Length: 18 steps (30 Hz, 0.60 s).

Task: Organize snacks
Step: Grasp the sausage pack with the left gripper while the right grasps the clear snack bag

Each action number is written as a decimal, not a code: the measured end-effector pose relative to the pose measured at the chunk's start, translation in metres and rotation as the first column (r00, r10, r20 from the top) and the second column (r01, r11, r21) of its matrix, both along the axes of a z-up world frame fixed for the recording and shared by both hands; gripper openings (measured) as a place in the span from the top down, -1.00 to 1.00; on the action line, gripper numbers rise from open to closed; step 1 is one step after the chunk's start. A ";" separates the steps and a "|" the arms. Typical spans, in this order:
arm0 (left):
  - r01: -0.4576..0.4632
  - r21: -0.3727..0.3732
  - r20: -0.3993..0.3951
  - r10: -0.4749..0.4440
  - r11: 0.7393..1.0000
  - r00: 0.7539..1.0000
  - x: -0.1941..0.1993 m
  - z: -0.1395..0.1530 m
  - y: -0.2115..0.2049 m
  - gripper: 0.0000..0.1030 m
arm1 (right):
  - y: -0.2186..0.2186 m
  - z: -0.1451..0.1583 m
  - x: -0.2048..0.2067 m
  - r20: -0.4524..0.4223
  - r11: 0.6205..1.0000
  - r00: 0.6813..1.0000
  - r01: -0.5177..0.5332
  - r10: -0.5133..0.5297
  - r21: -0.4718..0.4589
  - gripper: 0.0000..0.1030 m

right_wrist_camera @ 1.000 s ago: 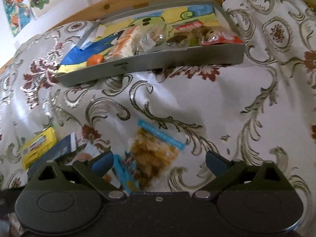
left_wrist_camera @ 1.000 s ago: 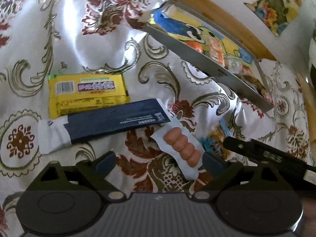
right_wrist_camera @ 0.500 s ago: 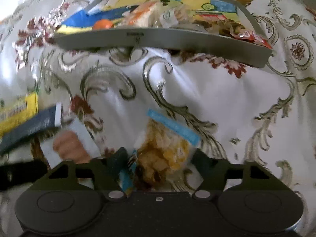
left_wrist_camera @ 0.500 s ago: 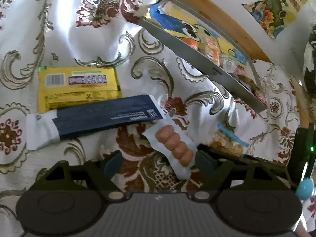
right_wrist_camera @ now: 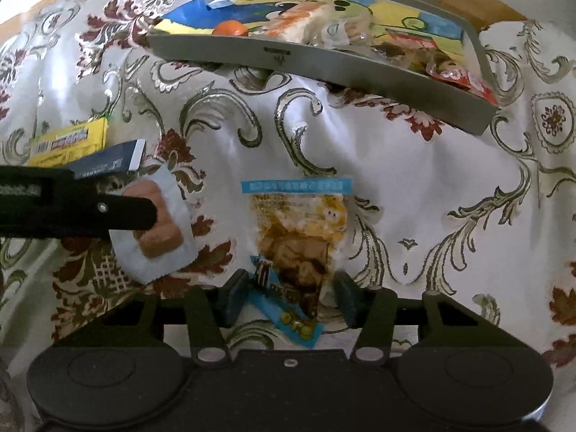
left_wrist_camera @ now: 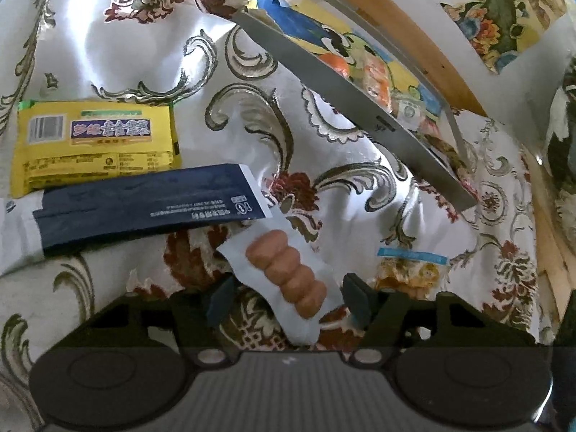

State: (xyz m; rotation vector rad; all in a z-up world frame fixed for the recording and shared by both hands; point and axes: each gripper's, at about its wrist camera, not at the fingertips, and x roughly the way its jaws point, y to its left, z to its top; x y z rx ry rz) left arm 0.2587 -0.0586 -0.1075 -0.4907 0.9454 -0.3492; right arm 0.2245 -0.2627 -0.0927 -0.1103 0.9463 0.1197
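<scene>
A clear packet with a brown lumpy sausage snack (left_wrist_camera: 288, 280) lies on the patterned cloth. My left gripper (left_wrist_camera: 288, 300) is open, one finger on each side of the packet's near end. In the right wrist view one black left finger (right_wrist_camera: 118, 210) lies across that packet (right_wrist_camera: 162, 230). A bag of yellow-brown snacks with blue strips (right_wrist_camera: 298, 237) sits between the fingers of my open right gripper (right_wrist_camera: 289, 298), its near end in the gap. The grey tray (right_wrist_camera: 324, 57) behind holds several snacks.
A yellow packet (left_wrist_camera: 93, 147) and a long navy packet (left_wrist_camera: 144, 208) lie to the left of the sausage snack. The tray's front wall (left_wrist_camera: 360, 108) runs diagonally at the back. A wooden edge (left_wrist_camera: 414, 46) and wall lie beyond it.
Both grippers have come down and forward over their packets, and both pairs of fingers have narrowed. The left gripper's finger now shows in the right wrist view.
</scene>
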 end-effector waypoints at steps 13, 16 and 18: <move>0.027 0.012 0.029 -0.027 1.000 0.999 0.001 -0.001 -0.006 0.49 | 0.009 -0.002 0.004 0.037 0.998 0.998 0.043 -0.044 0.042 -0.04; 0.031 0.010 0.040 -0.032 0.999 0.999 0.002 -0.003 -0.006 0.44 | 0.010 -0.003 0.005 0.046 0.998 0.998 0.035 -0.037 0.051 -0.07; 0.022 -0.019 0.026 -0.022 1.000 0.999 0.004 -0.007 -0.004 0.39 | 0.010 -0.005 0.006 0.046 0.998 0.998 0.039 -0.041 0.059 -0.12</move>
